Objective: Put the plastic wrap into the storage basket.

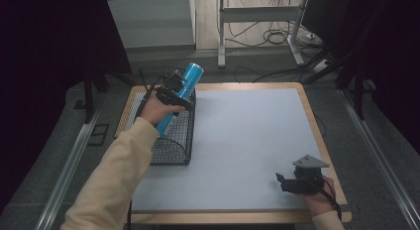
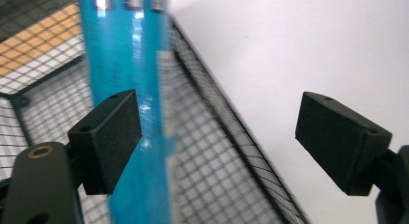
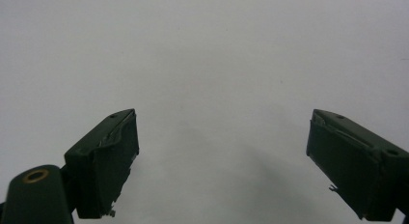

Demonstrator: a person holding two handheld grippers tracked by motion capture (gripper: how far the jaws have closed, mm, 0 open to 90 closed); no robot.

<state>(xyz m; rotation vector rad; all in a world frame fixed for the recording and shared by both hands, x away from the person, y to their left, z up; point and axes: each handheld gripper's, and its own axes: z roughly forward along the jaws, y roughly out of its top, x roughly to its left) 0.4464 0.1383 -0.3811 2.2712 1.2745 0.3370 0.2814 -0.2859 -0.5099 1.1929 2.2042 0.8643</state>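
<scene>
A long blue tube point(image 1: 187, 84) leans in a black wire basket point(image 1: 173, 145) at the table's left, its top end sticking out above the rim. My left gripper point(image 1: 171, 93) is held over the basket beside the tube. In the left gripper view the jaws stand wide apart point(image 2: 217, 122); the blue tube point(image 2: 120, 50) runs up behind the left pad without being pressed, with the basket mesh point(image 2: 217, 156) below. My right gripper point(image 1: 283, 182) rests at the front right of the white mat point(image 1: 247, 136), open point(image 3: 222, 137) with nothing between its jaws.
The wooden table edge point(image 1: 317, 126) frames the mat. Beyond the table's far edge are desk legs point(image 1: 221, 36) and loose cables on the floor. A metal rail point(image 1: 69, 165) runs along the left side.
</scene>
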